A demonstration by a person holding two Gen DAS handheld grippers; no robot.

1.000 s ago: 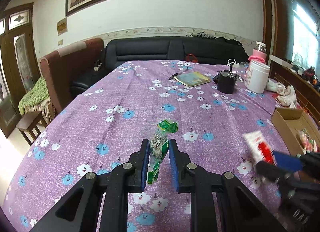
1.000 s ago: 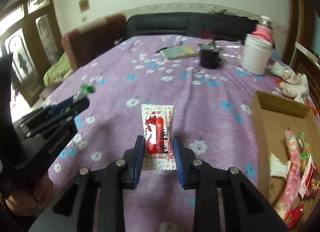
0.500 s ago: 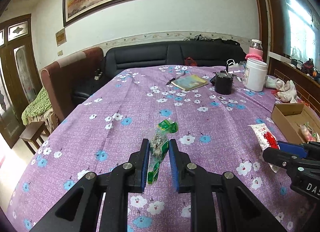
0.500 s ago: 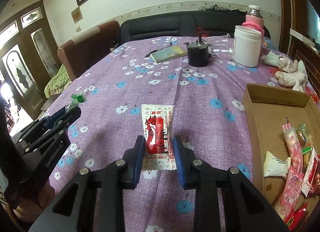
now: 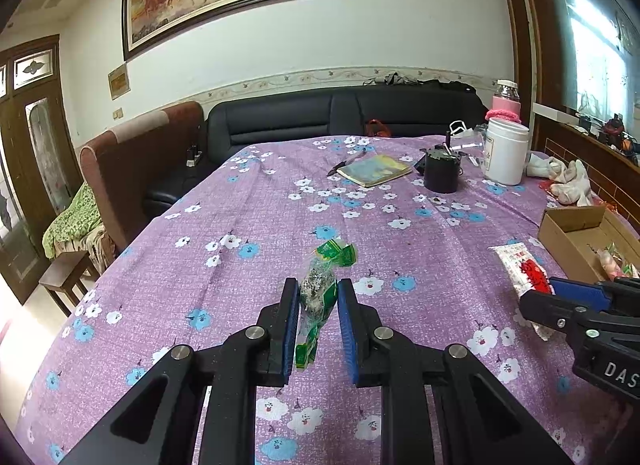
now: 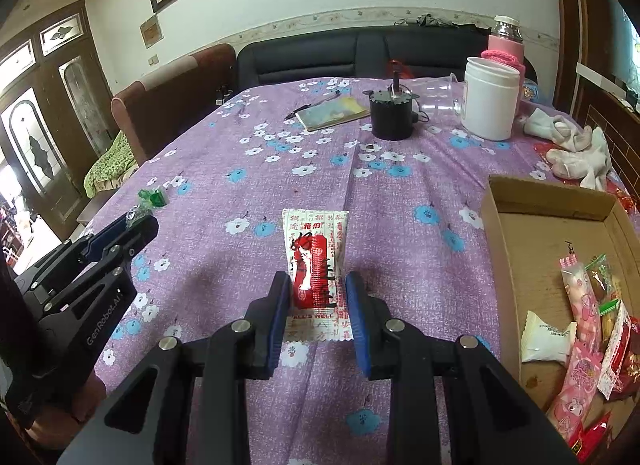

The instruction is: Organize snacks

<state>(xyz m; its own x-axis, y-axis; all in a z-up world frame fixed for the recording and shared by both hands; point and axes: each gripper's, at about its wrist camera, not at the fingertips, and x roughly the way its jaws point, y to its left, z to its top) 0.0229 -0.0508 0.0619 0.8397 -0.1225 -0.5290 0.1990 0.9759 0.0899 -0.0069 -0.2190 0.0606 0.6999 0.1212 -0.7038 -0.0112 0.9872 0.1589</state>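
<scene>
Green candy (image 5: pixel 318 297): my left fingers (image 5: pixel 296 313) pinch it.
Red-and-white packet (image 6: pixel 316 265): right fingers (image 6: pixel 282 305) clamp it.
Cardboard box (image 6: pixel 548 201): lower both in gently, then release.

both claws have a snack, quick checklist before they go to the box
1. Left claw shut on the green snack: ok.
2. Right claw shut on the red and white packet: ok.
3. Both snacks lifted clear of the tablecloth: cannot tell.
4. Cardboard box open, with bare floor at its far end: ok.
5. Path from the packet to the box free of other things: ok.
6. Claws apart from each other: ok.
</scene>
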